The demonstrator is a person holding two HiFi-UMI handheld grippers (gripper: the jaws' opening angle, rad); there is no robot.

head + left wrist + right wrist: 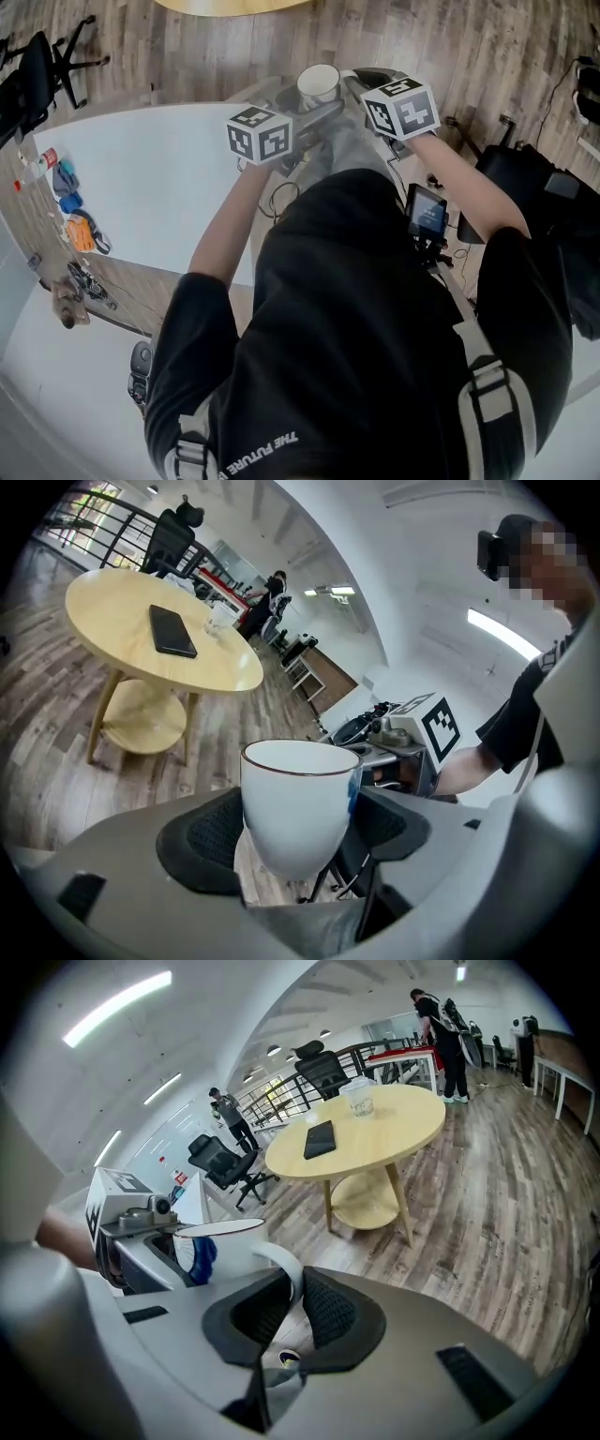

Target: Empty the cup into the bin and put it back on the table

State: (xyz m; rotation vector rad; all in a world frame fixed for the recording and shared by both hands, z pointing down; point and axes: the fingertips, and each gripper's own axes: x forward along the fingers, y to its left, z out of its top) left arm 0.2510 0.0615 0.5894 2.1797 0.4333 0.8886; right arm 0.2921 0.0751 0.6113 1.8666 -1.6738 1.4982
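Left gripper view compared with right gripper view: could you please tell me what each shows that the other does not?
Only the left gripper view shows both jaws of the left gripper clamping the upright cup's bowl, with the right gripper's marker cube behind. Only the right gripper view shows the cup's handle pinched by the right gripper. Both show the round wooden table with a dark flat device on it.

black phone (172,632), round wooden table (112,607), office chair (221,1162)
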